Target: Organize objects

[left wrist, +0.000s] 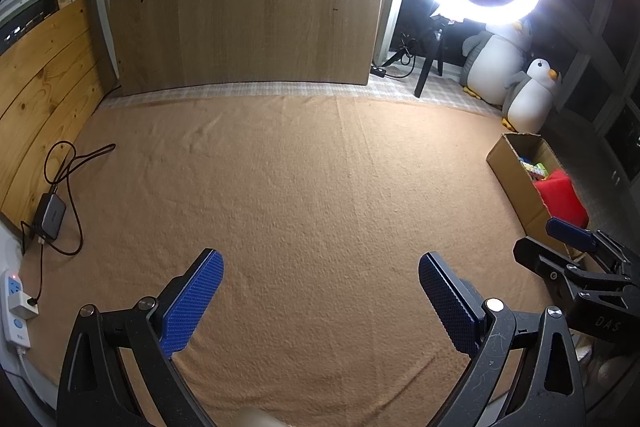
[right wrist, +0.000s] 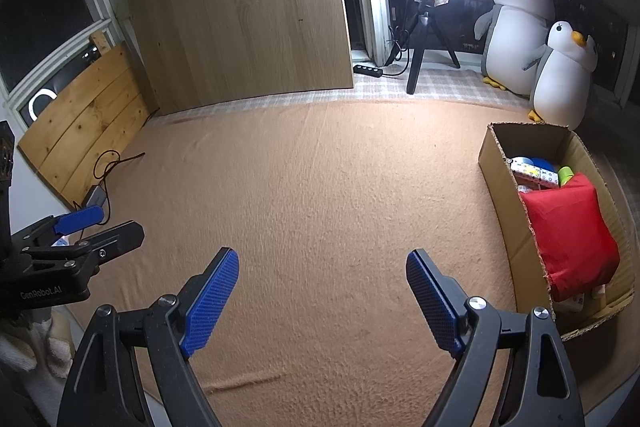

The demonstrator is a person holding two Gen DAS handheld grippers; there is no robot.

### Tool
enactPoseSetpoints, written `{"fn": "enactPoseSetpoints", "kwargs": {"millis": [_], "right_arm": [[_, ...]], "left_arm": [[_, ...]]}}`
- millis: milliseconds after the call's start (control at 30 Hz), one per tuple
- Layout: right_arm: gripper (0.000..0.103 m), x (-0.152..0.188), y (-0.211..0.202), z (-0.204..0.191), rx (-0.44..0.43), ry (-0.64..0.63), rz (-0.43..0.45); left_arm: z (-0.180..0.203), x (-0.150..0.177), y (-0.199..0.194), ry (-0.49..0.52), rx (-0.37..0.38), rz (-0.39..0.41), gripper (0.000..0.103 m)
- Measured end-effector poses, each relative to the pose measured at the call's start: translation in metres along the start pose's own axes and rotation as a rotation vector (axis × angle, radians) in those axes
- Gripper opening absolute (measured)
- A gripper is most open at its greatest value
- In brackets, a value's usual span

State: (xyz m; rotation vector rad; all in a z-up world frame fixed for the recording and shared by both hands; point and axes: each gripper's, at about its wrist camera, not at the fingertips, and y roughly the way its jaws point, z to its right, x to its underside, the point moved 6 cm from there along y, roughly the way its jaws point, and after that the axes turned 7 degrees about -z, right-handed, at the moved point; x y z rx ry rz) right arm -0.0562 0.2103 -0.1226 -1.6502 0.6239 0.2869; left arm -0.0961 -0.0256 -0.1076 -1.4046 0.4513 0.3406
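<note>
A cardboard box [right wrist: 498, 163] stands at the right edge of the tan blanket [right wrist: 320, 187]. It holds a red cloth bundle [right wrist: 568, 231], a patterned item [right wrist: 534, 173] and other small things. The box also shows in the left wrist view [left wrist: 516, 179]. My left gripper [left wrist: 320, 263] is open and empty above the blanket. My right gripper [right wrist: 322, 259] is open and empty, left of the box. Each gripper shows in the other's view: the right one [left wrist: 560, 239] near the box, the left one [right wrist: 100, 223] at the left.
A ring light on a tripod [right wrist: 420, 39] and two plush penguins [right wrist: 560, 75] stand at the back right. A wooden board [right wrist: 244, 15] leans at the back. A charger with cables [left wrist: 50, 215] and a power strip [left wrist: 14, 307] lie at the left edge.
</note>
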Motion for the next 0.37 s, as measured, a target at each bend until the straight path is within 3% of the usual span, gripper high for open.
{"fn": "enactPoseSetpoints", "kwargs": {"millis": [367], "right_arm": [[0.083,0.0044,0.0047,-0.0003,0.001,0.002,-0.012]], "left_arm": [[0.0012,0.0024,0.0071,-0.008,-0.001,-0.021,0.101]]}}
